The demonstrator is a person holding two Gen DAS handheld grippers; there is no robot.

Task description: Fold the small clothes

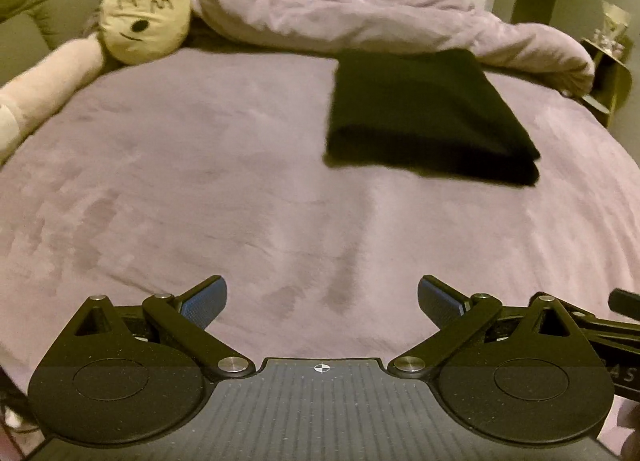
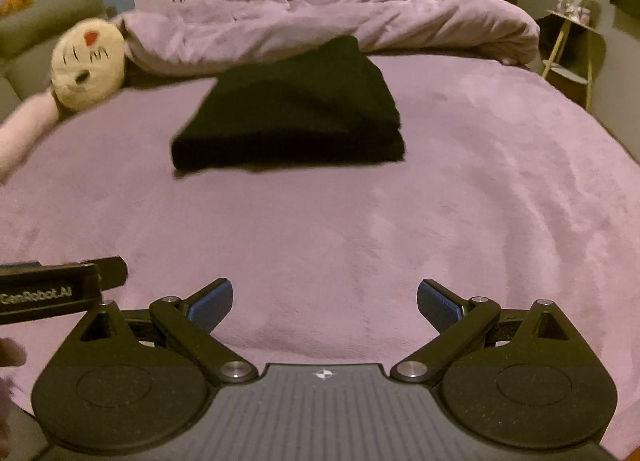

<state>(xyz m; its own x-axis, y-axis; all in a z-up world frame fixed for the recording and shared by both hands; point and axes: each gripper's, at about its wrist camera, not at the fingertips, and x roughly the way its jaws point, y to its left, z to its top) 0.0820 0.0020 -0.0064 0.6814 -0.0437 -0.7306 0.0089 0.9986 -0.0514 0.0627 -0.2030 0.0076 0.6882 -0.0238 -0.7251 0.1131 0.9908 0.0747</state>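
A black garment (image 1: 428, 113) lies folded into a thick rectangle on the purple bed (image 1: 200, 181), far ahead and to the right in the left wrist view. In the right wrist view the black garment (image 2: 296, 109) lies ahead, slightly left of centre, on the bed (image 2: 480, 181). My left gripper (image 1: 322, 301) is open and empty, well short of the garment. My right gripper (image 2: 324, 303) is open and empty too, also well short of it. The left gripper's body (image 2: 52, 293) shows at the left edge of the right wrist view.
A rumpled purple duvet (image 1: 340, 9) is heaped along the far side of the bed, just behind the garment. A long plush toy with a round yellow face (image 1: 146, 15) lies at the far left. A small side table (image 2: 572, 41) stands off the bed's right.
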